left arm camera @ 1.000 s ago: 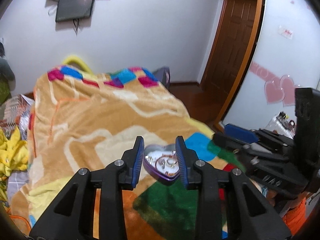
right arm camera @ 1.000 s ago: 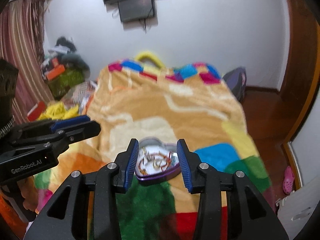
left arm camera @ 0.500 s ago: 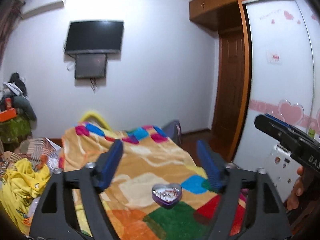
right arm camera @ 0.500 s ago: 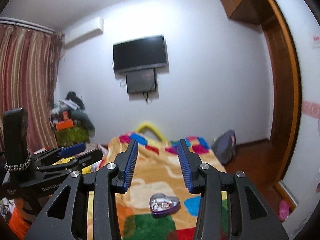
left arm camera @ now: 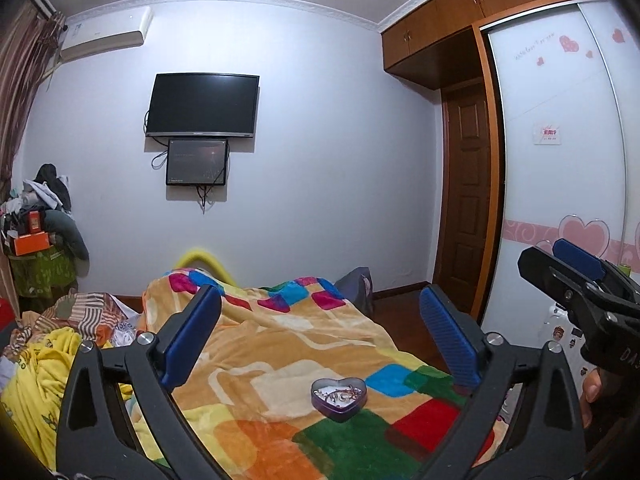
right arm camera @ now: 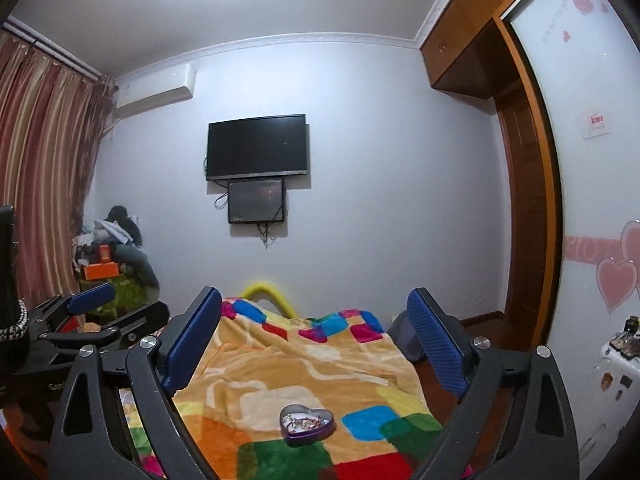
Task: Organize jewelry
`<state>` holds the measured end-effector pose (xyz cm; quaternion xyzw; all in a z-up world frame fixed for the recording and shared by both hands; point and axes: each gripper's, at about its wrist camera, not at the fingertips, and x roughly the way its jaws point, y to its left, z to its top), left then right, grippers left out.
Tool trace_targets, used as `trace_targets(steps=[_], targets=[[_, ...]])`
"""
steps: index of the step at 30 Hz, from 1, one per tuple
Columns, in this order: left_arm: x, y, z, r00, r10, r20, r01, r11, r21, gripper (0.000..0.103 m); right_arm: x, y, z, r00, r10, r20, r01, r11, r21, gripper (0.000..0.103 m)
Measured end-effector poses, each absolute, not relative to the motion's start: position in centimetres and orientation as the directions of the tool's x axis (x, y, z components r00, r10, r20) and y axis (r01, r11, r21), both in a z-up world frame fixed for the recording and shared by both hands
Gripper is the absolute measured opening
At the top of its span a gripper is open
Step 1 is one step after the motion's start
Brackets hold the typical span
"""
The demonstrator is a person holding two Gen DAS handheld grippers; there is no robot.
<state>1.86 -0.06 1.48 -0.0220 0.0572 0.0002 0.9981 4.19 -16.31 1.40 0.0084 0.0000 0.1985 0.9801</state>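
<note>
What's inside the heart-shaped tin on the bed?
The heart-shaped tin lies open on the blanket, holding a tangle of small jewelry pieces: thin chains and metal bits. Single items are too small to identify, and its bottom is covered.

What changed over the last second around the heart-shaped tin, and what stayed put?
Both hand-held grippers, left and right, backed away from the heart-shaped tin and tilted up toward the wall; their jaws are opening, nothing between them. The tin stayed on the blanket, lid off, jewelry inside.
</note>
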Motion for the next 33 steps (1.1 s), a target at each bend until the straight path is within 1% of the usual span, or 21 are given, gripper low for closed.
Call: trace_targets(steps=[22,33], targets=[[1.7,-0.1,1.0,0.991,0.007,-0.133,-0.014,0.998,-0.053,0.1,4.2,-17.6,0.5,0.911,0.41,-0.04,-0.408,0.911,0.054,0.093],[2.0,-0.2,0.9,0.99,0.007,-0.14,-0.014,0.998,-0.053,0.102,4.4,-17.7,0.6,0.909,0.411,-0.061,-0.408,0.911,0.064,0.092]])
